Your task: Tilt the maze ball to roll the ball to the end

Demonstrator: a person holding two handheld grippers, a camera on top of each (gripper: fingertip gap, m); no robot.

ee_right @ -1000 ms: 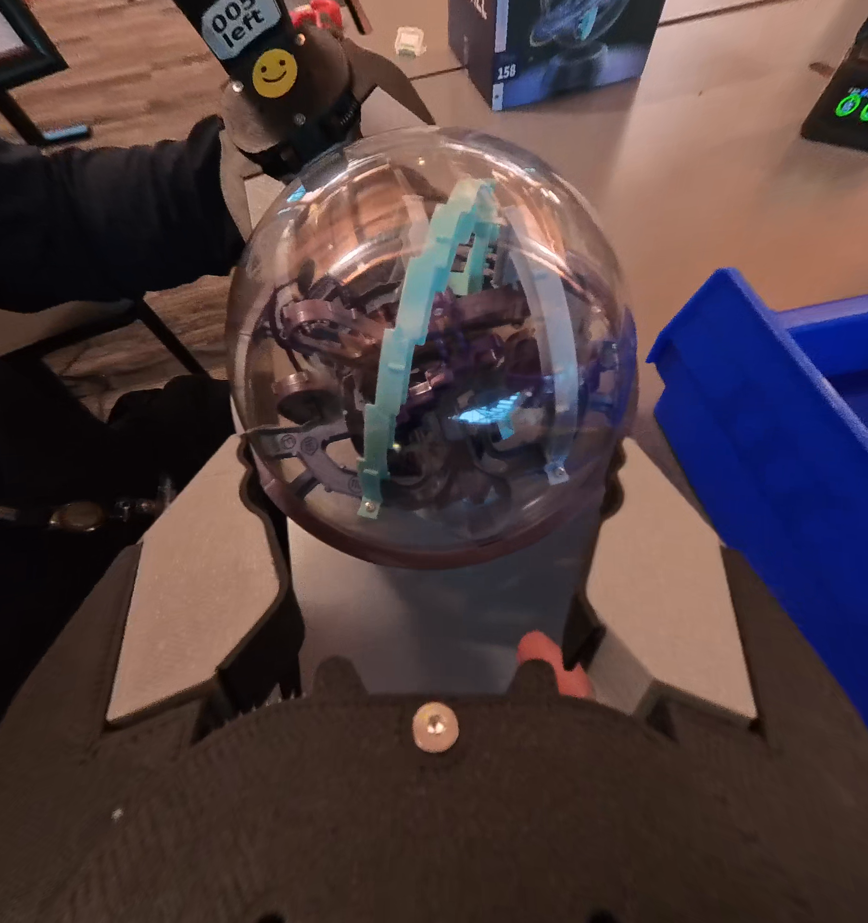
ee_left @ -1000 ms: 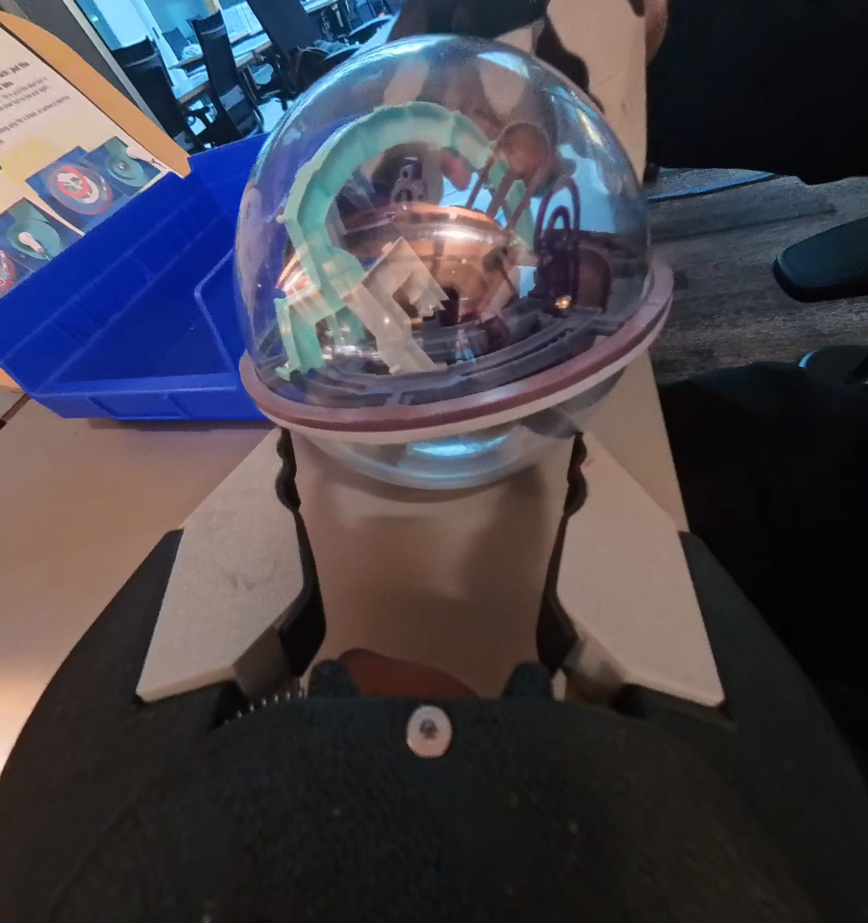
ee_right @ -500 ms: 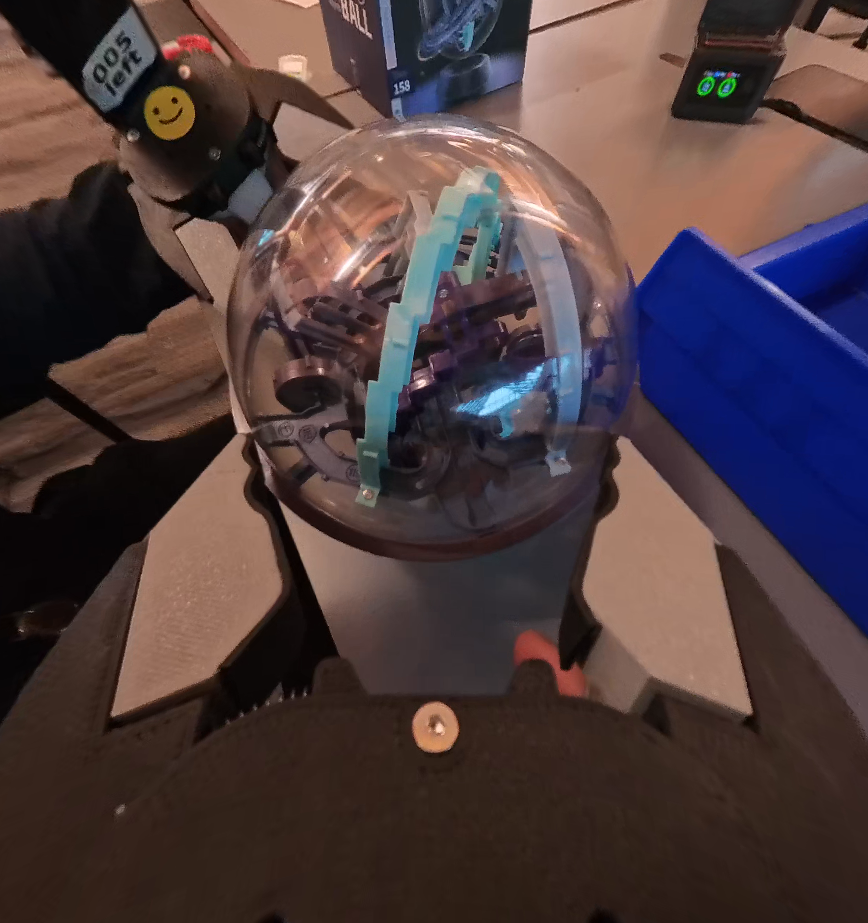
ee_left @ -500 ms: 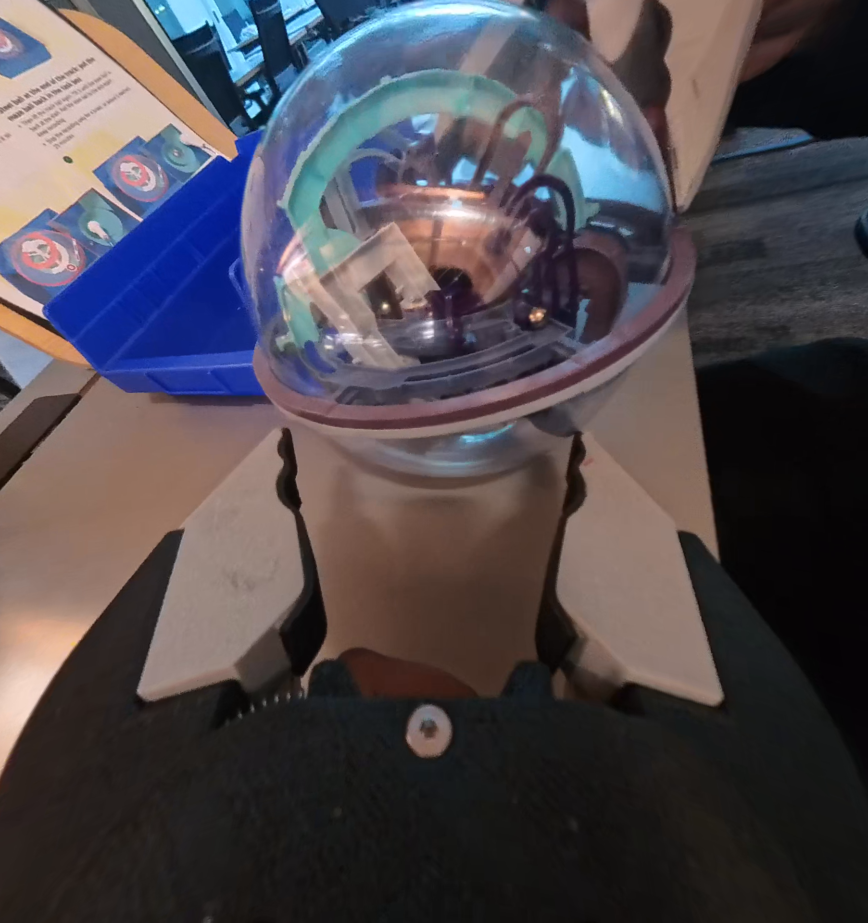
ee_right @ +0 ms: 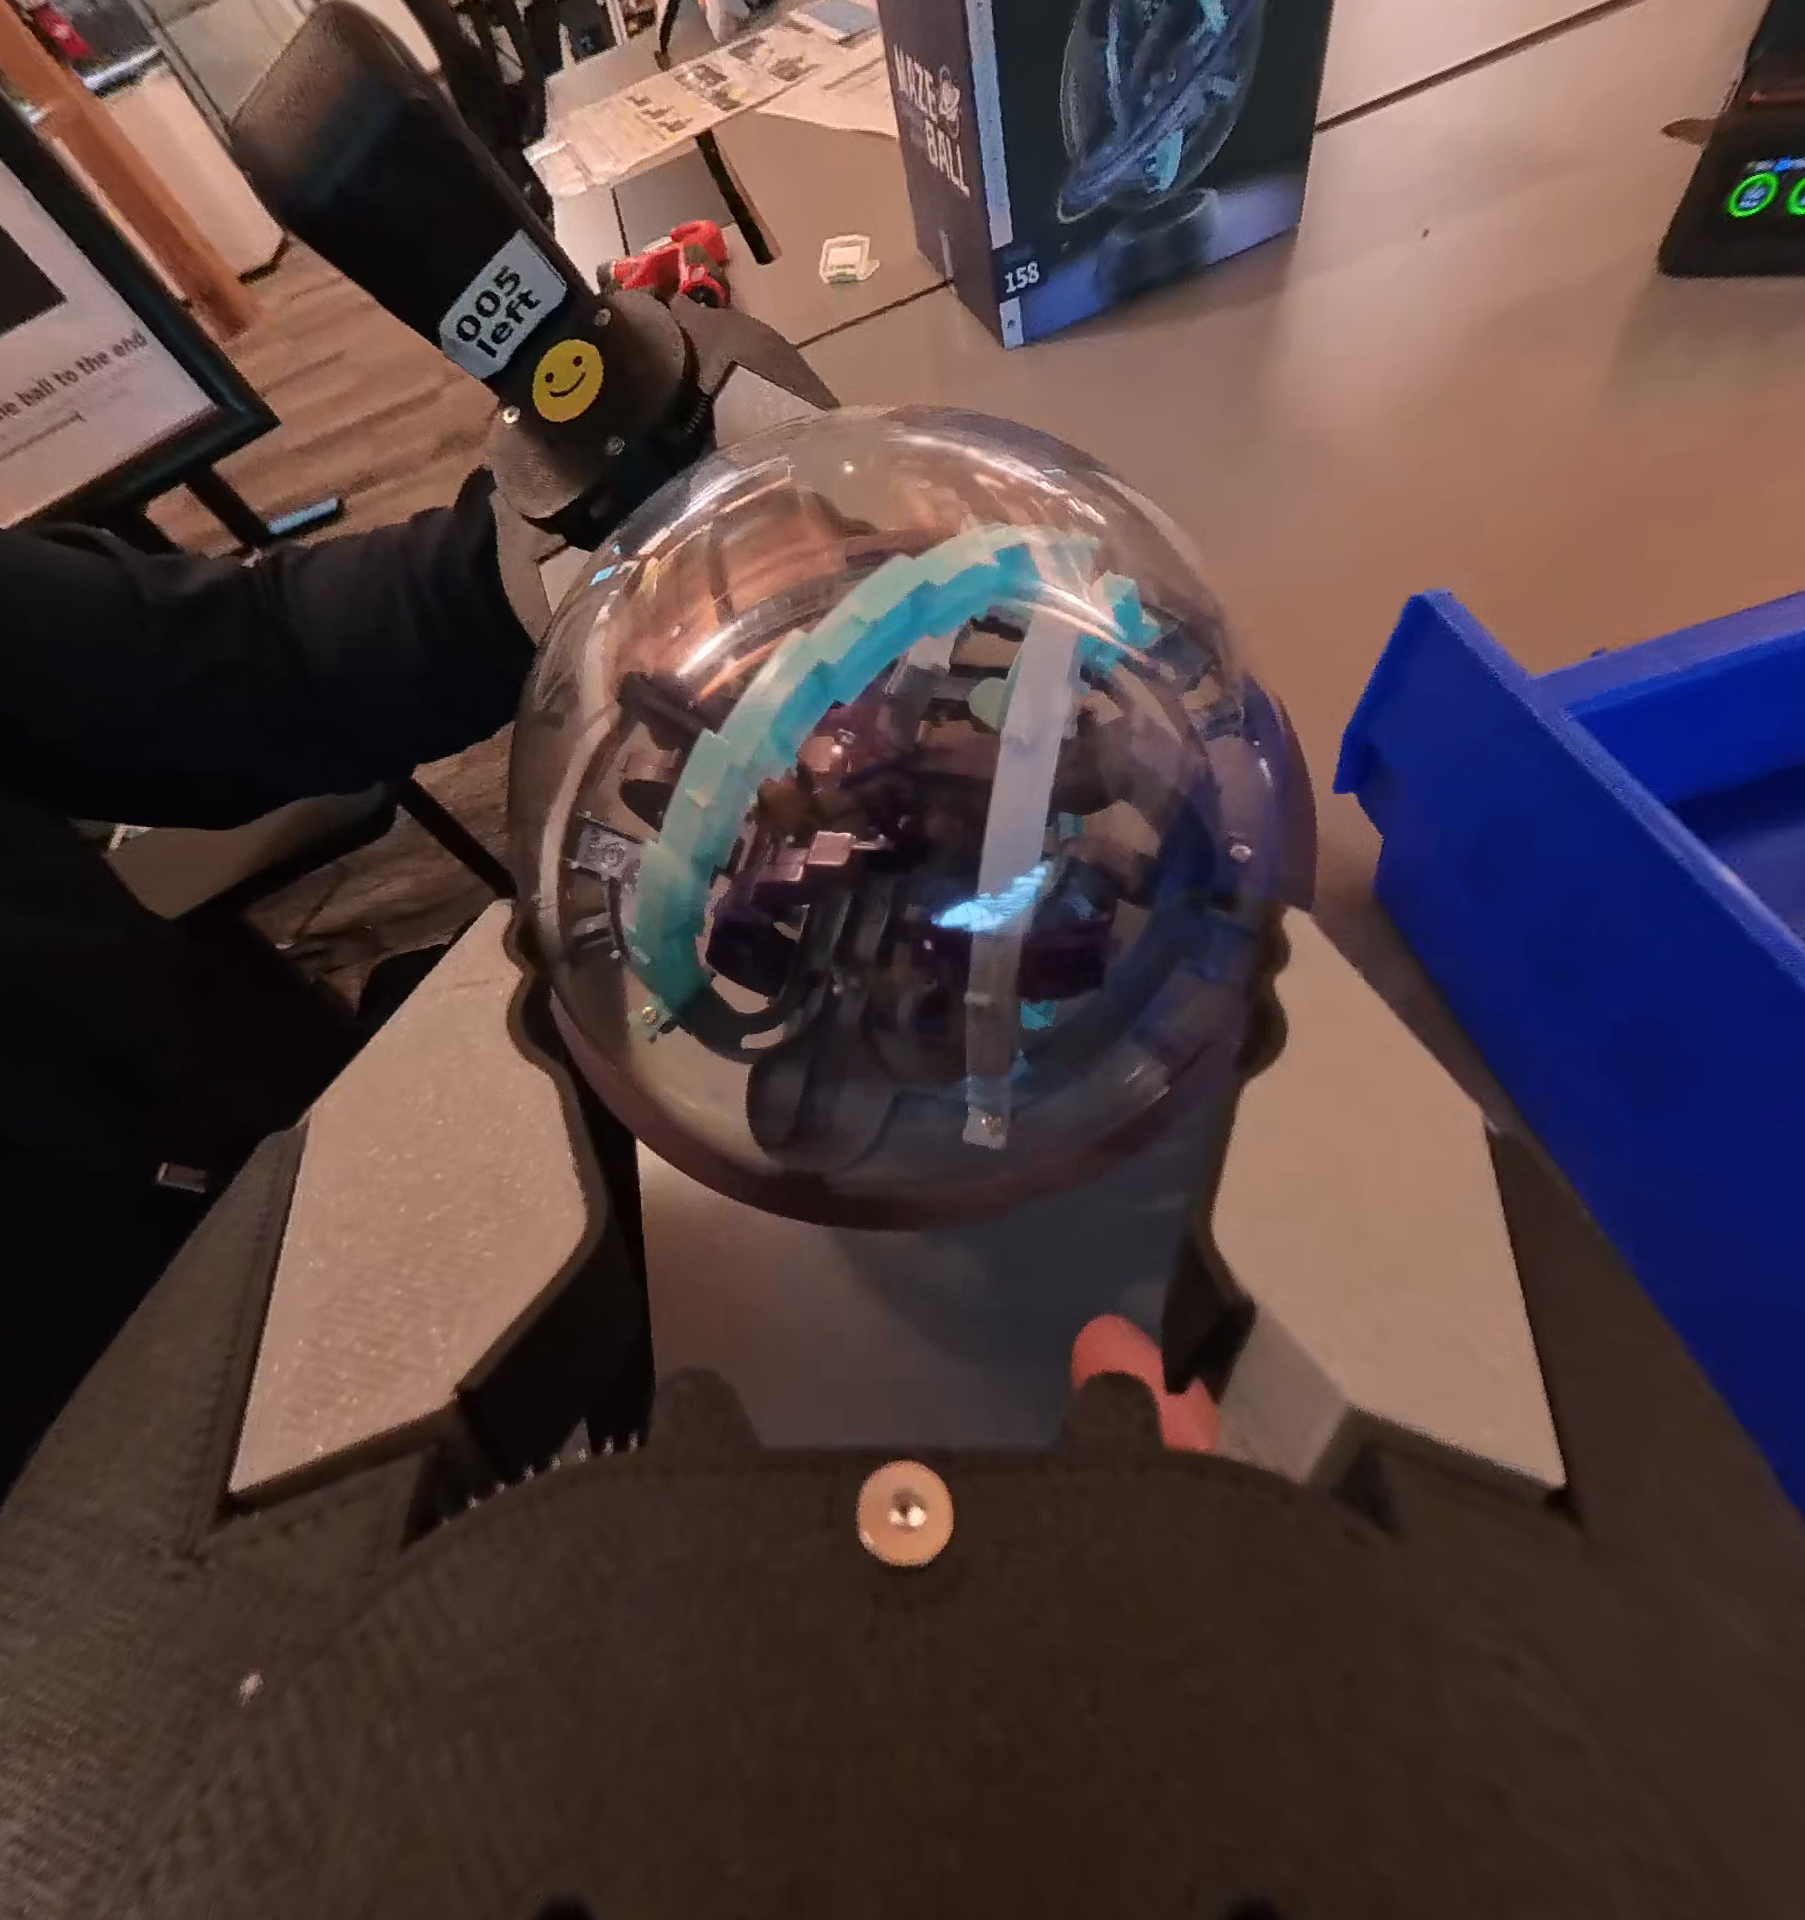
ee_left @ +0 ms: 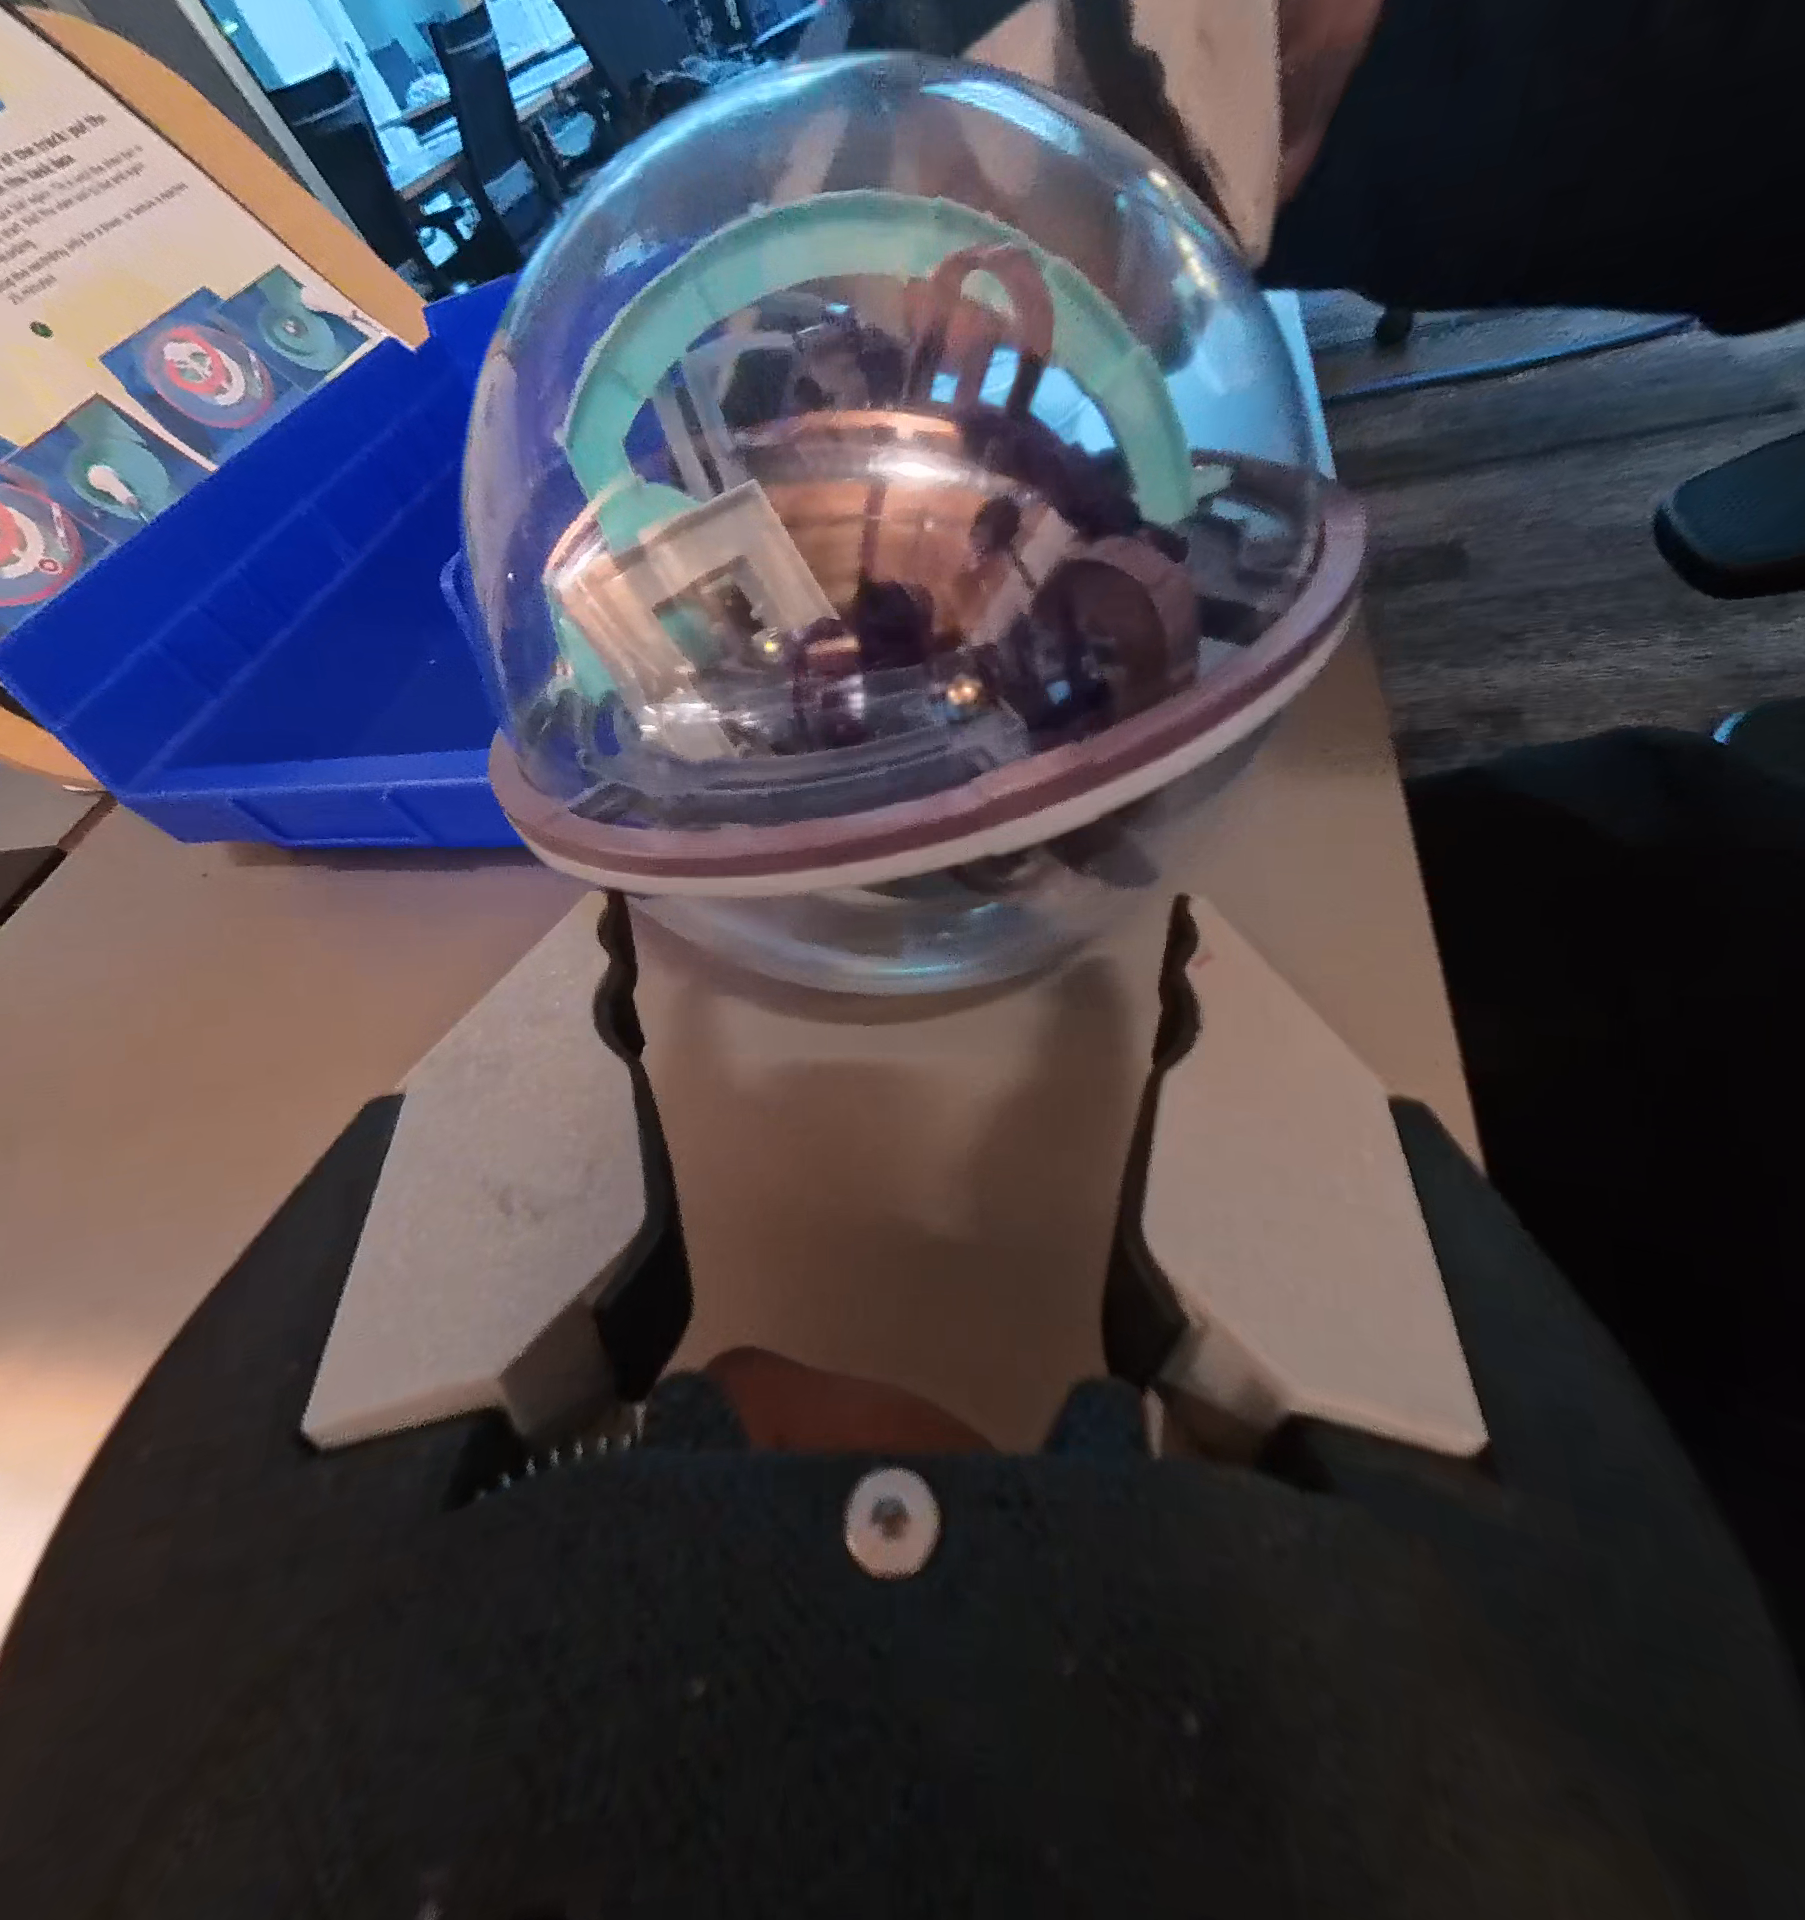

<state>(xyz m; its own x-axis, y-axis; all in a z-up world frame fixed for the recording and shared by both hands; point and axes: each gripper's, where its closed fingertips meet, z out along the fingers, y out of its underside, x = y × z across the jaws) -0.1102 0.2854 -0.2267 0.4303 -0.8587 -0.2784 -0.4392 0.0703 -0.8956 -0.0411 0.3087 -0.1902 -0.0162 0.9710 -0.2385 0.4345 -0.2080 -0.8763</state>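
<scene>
The maze ball (ee_left: 908, 520) is a clear sphere with a teal arch track, purple tracks and a maroon-and-white rim. Both grippers hold it above the table from opposite sides. My left gripper (ee_left: 893, 935) is shut on its lower half, with the rim tilted up to the right. A small metal ball (ee_left: 965, 689) sits on a dark track near the rim. In the right wrist view the maze ball (ee_right: 908, 810) fills the middle, and my right gripper (ee_right: 903, 997) is shut on it. The left gripper's black body (ee_right: 607, 416) shows behind the sphere.
A blue bin (ee_left: 254, 675) stands on the beige table (ee_right: 1397, 436) close beside the sphere, and shows at the right in the right wrist view (ee_right: 1656, 883). An instruction sheet (ee_left: 67, 364) leans behind it. The maze ball's box (ee_right: 1106, 156), a black device with green lights (ee_right: 1781, 187) and a framed sign (ee_right: 46, 364) stand farther off.
Both grippers have turned the sphere. In the right wrist view the teal track now leans more to the right. In the left wrist view the small metal ball has rolled leftward along its track.
</scene>
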